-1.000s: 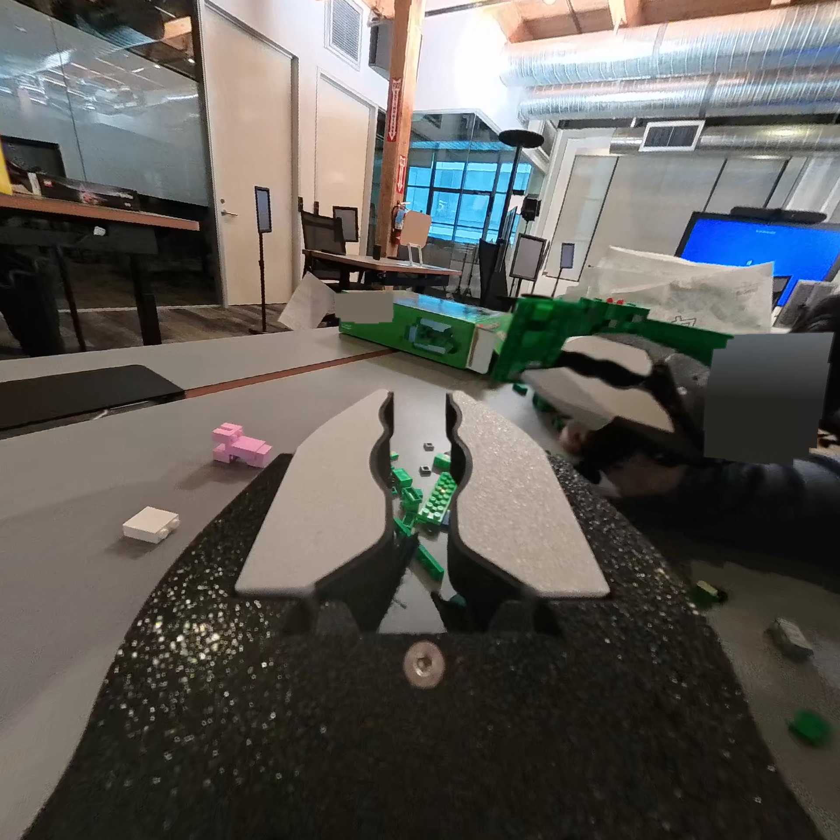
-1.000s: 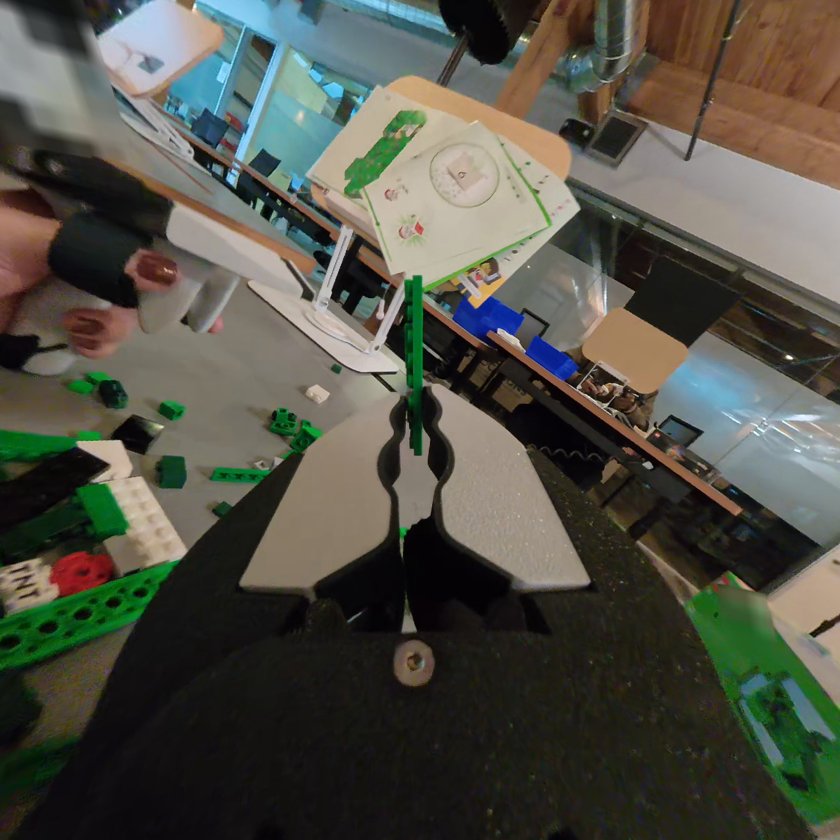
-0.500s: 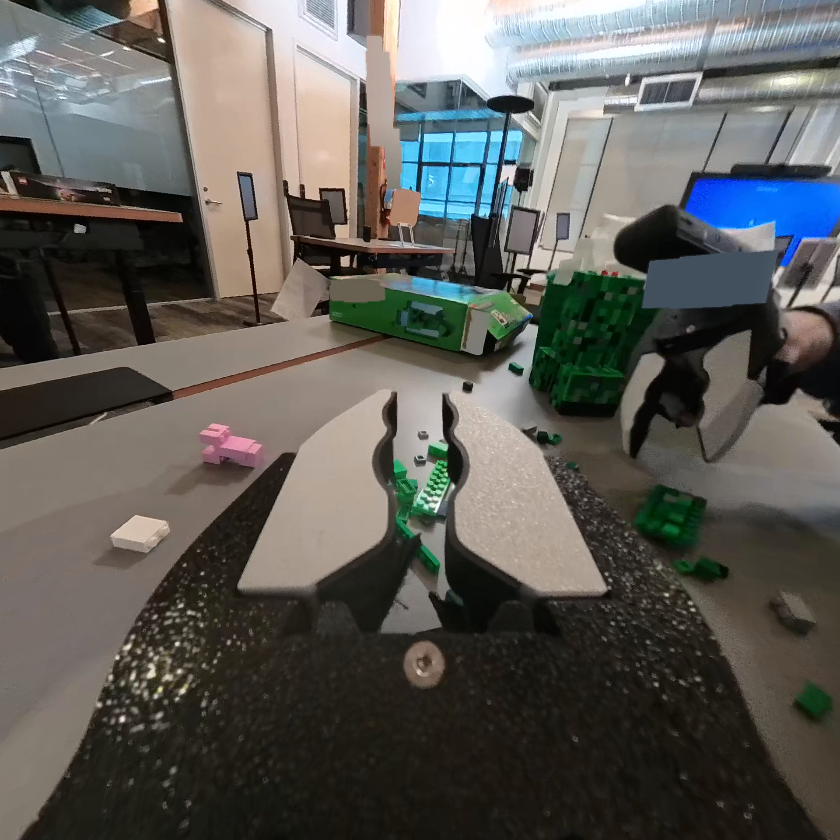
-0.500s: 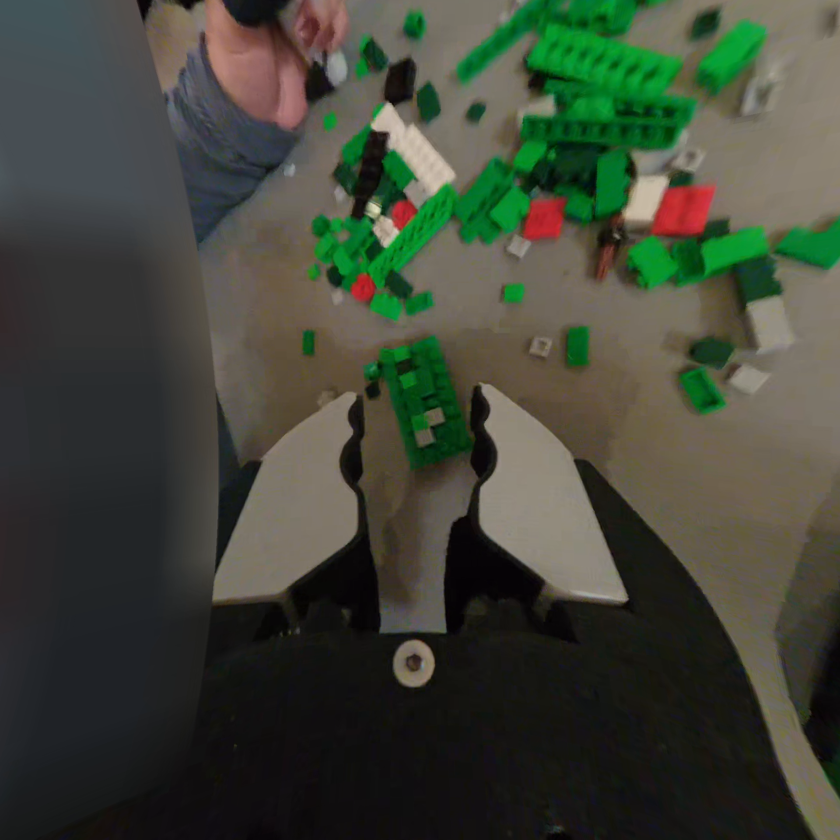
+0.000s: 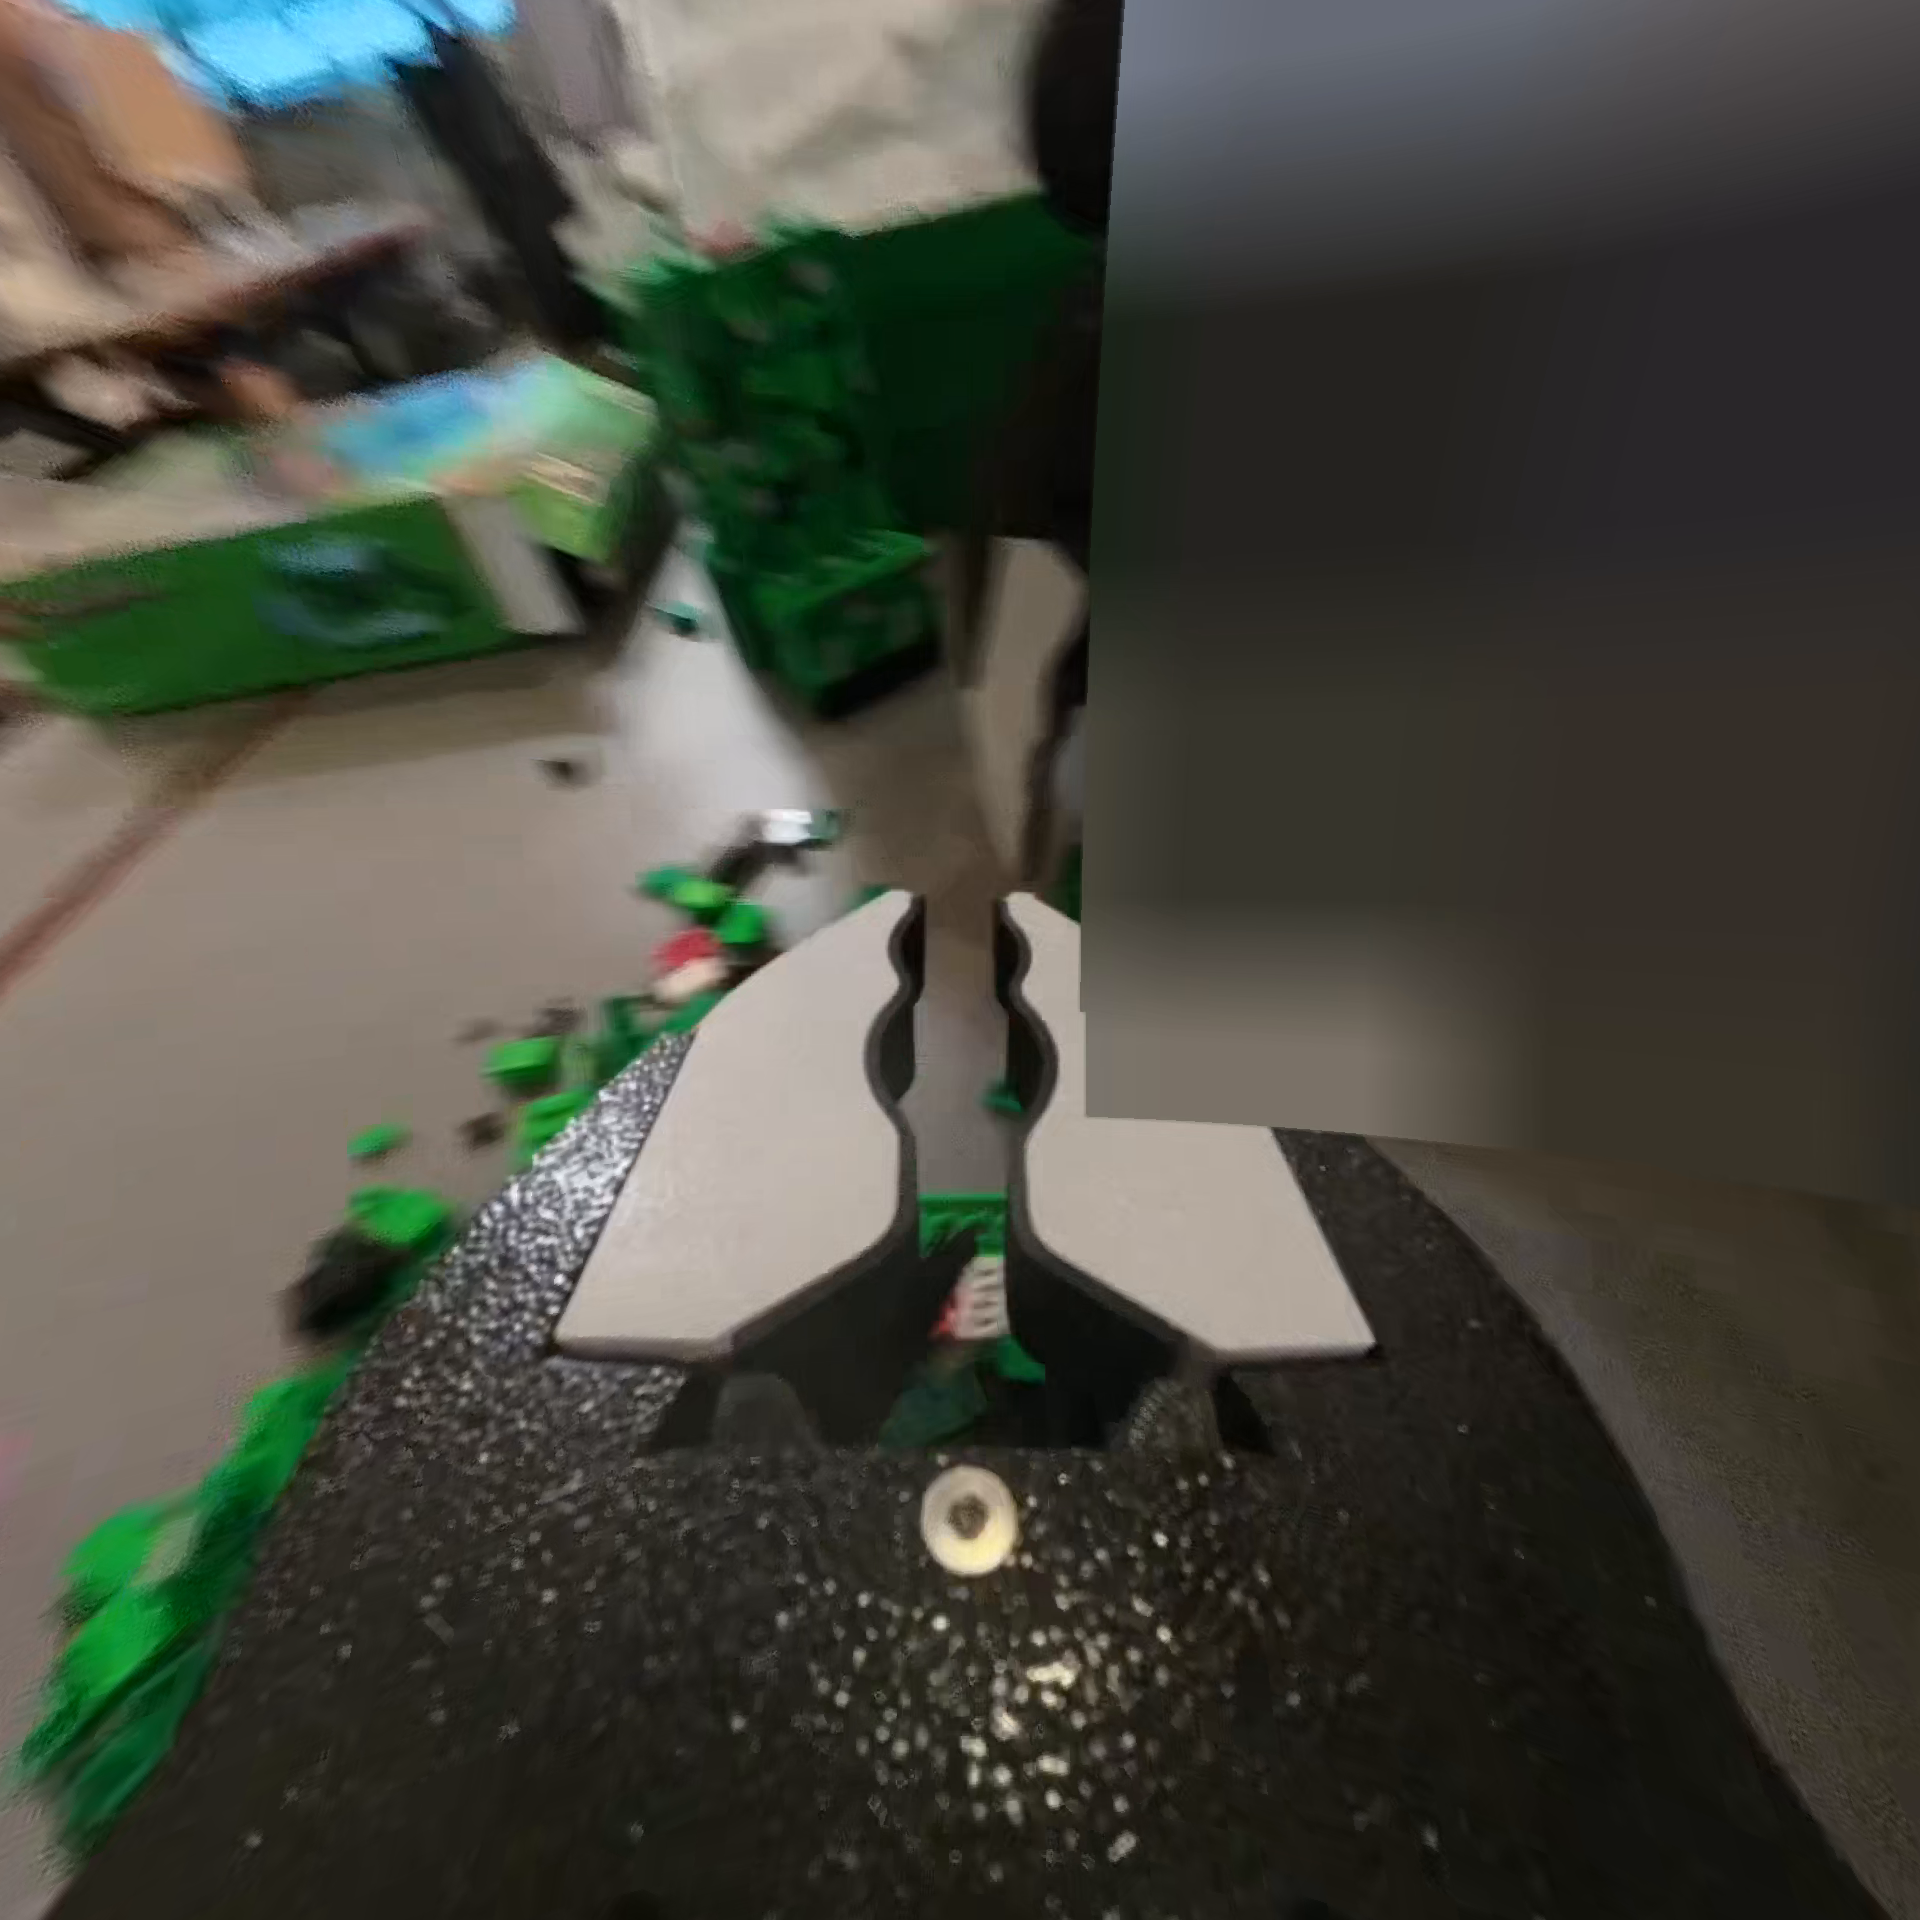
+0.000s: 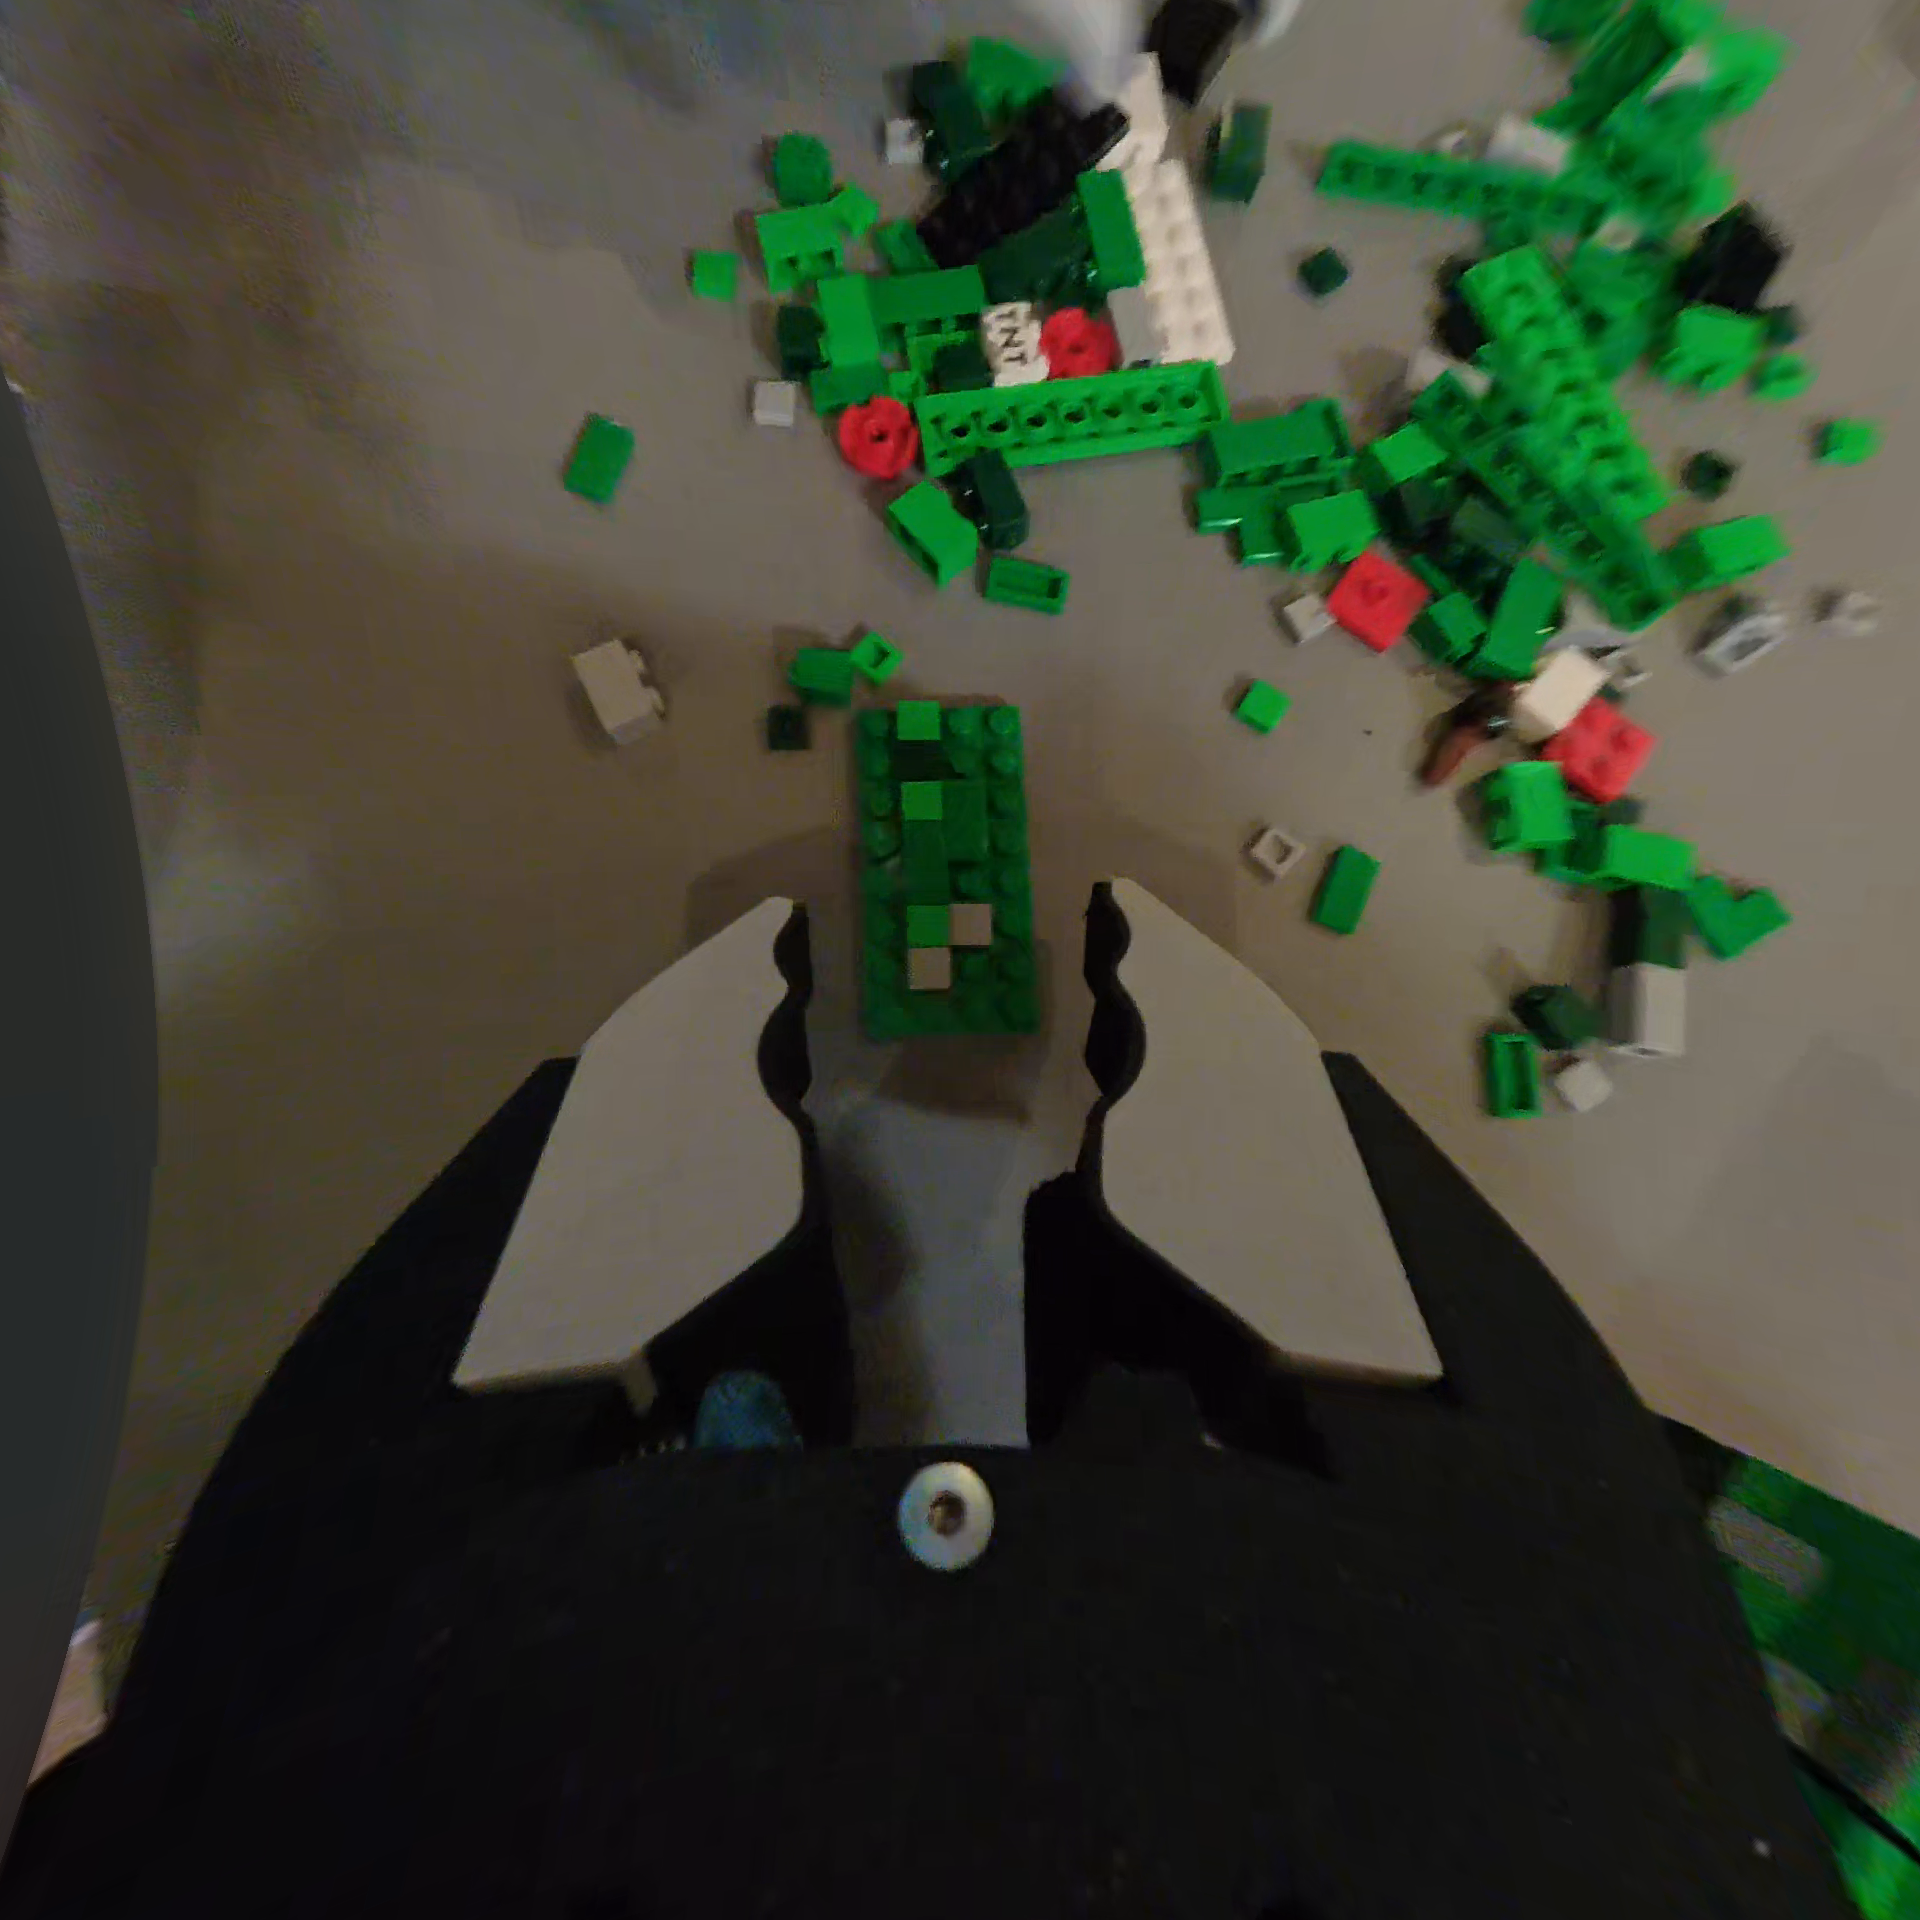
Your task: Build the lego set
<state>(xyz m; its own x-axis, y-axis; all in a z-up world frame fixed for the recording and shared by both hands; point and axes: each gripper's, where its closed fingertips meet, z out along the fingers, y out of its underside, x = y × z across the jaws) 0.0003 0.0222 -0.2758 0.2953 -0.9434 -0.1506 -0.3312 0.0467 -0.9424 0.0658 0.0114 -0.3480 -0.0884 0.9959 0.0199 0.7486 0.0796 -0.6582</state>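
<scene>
My right gripper (image 6: 945, 899) is open wide and points down at the grey table (image 6: 416, 831). A green plate (image 6: 940, 873) with light green, dark green and grey tiles lies flat on the table, its near end between the fingertips and untouched. My left gripper (image 5: 958, 914) stands over the table with a narrow gap between its fingers and nothing in it. This view is blurred by motion. A tall green built model (image 5: 821, 499) stands beyond it.
Loose bricks lie ahead and to the right of the plate: a long green beam (image 6: 1070, 426), red round pieces (image 6: 878, 436), a white plate (image 6: 1174, 270), a grey brick (image 6: 618, 691). A green box (image 5: 312, 592) lies at the back left. Green bricks (image 5: 530, 1060) lie left of my left fingers. The grippers' ends are close to 10 cm from one another. Between my right fingertips and the tall green built model (image 5: 821, 499) there is roughly 15 cm.
My right gripper let go of the green plate, which now lies flat on the table, and has opened wider. My left gripper has swung fast towards the model, its gap slightly narrower.
</scene>
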